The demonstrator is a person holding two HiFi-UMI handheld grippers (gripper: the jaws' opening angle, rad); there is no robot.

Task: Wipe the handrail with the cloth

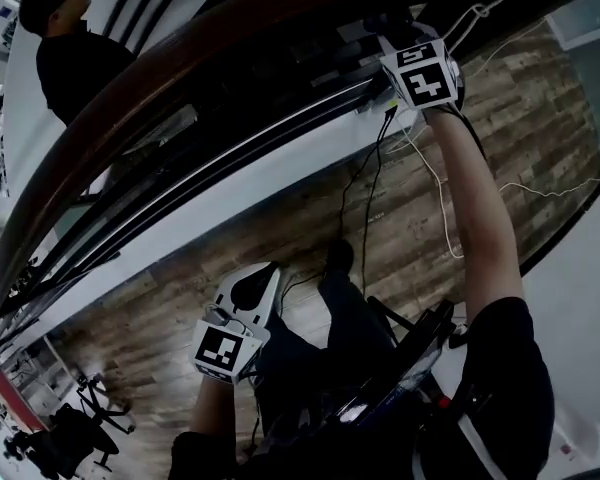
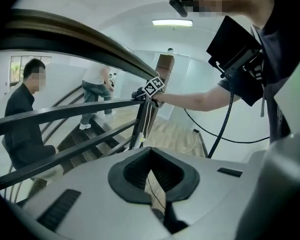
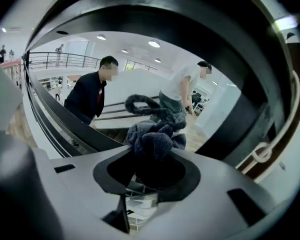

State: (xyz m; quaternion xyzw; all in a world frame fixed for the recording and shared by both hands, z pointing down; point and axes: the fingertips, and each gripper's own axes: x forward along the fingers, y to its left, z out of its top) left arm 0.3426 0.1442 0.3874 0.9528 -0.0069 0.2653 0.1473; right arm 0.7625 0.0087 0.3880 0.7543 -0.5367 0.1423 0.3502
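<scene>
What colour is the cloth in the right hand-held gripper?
Dark grey-blue cloth, best seen in the right gripper view.

We stand on a stairway in an open, office-like building: a curved wooden handrail (image 1: 180, 53) over dark metal rails (image 2: 65, 111), steps (image 2: 80, 136), a plank floor (image 1: 270, 223), an upper gallery railing (image 3: 65, 60), recessed ceiling lights (image 3: 154, 44), and office chairs (image 1: 65, 438) below.

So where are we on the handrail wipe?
Done: the cloth is clamped in the right gripper, held up at the handrail. In hand: getting cloth onto the rail; contact isn't clear. To do: the rail's long curve, with no wiped stretch I can tell. The left gripper is shut, empty, hanging low.
</scene>
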